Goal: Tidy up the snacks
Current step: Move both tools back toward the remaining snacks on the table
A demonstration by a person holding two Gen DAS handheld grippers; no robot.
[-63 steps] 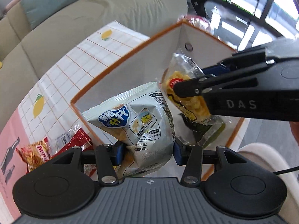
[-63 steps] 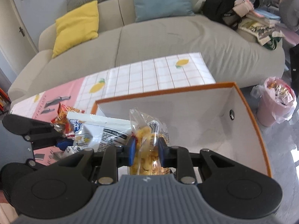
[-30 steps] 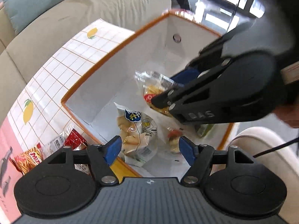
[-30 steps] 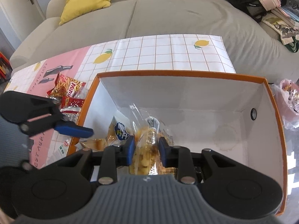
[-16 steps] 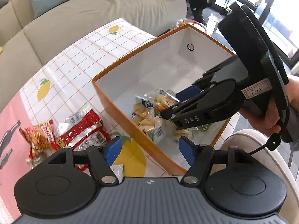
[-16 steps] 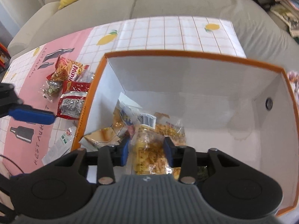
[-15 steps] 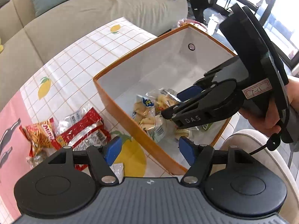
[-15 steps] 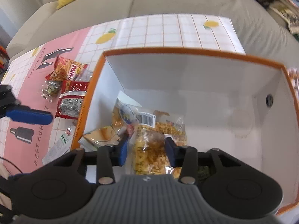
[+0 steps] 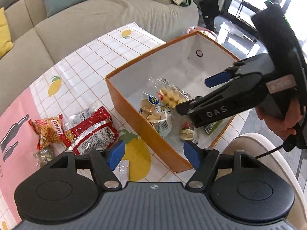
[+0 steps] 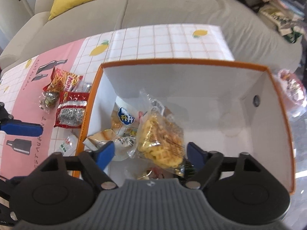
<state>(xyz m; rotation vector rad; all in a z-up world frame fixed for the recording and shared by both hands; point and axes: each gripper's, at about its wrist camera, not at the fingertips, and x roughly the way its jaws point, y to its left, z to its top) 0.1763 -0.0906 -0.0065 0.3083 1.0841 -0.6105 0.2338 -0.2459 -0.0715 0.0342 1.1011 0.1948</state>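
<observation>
An orange box (image 9: pixel 134 113) with white inside stands on the table; it also shows in the right wrist view (image 10: pixel 284 118). In it lie a white snack bag (image 9: pixel 155 111) with a blue logo (image 10: pixel 125 117) and a clear bag of yellow snacks (image 9: pixel 172 95), also in the right wrist view (image 10: pixel 161 136). My left gripper (image 9: pixel 153 155) is open and empty, above the box's near corner. My right gripper (image 10: pixel 150 154) is open and empty over the box, just above the yellow bag; it shows from the side in the left wrist view (image 9: pixel 193 94).
Left of the box lie a red packet (image 9: pixel 92 134), an orange stick-snack bag (image 9: pixel 49 130) and small sachets (image 9: pixel 123 170) on the lemon-print tablecloth (image 9: pixel 86 65). The same packets show in the right wrist view (image 10: pixel 71 109). A beige sofa (image 10: pixel 153 5) runs behind. A cream chair (image 9: pixel 255 145) stands at the right.
My left gripper let go of the white bag into the box and drew back. My right gripper lowered the yellow bag into the box and opened, releasing it.
</observation>
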